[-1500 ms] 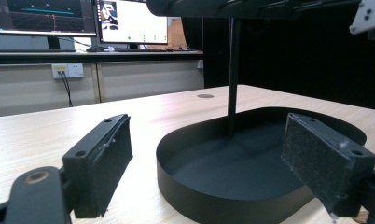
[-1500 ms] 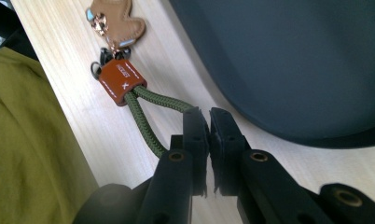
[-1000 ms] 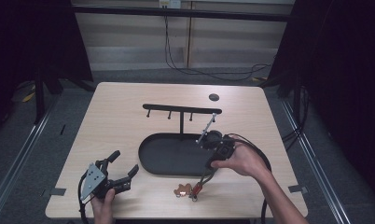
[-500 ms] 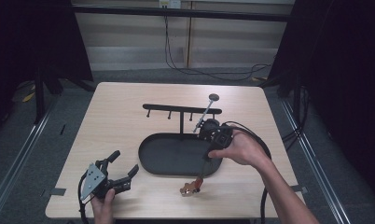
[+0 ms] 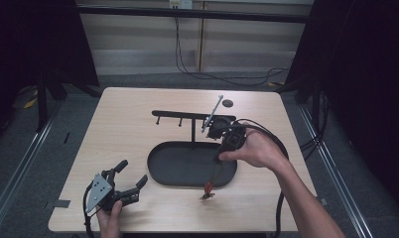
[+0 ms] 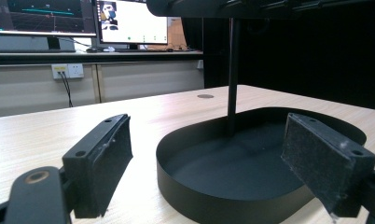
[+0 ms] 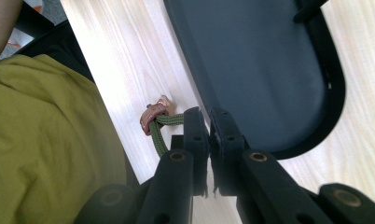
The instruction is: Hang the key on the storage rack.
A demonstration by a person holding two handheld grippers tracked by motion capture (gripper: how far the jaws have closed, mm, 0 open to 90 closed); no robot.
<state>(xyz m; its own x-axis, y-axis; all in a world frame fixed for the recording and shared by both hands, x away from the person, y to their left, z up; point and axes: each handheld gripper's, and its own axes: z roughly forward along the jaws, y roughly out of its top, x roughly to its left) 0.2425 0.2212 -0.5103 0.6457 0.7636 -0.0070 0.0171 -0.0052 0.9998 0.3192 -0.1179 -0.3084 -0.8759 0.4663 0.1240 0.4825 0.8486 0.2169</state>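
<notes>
The black stand [image 5: 192, 118] rises from its oval tray [image 5: 160, 173] in the middle of the surface [image 5: 128, 109], its hook bar up where a looped thing can be hung, which is likely why the right gripper [image 5: 227, 136] is lifted beside that bar. Its jaws are closed on the green cord [image 7: 164, 122] of a keychain, so the small reddish charm [image 5: 209, 187] dangles below, over the tray's near rim. The left gripper [image 5: 119, 188] rests low at the near left corner, jaws spread wide, holding nothing.
</notes>
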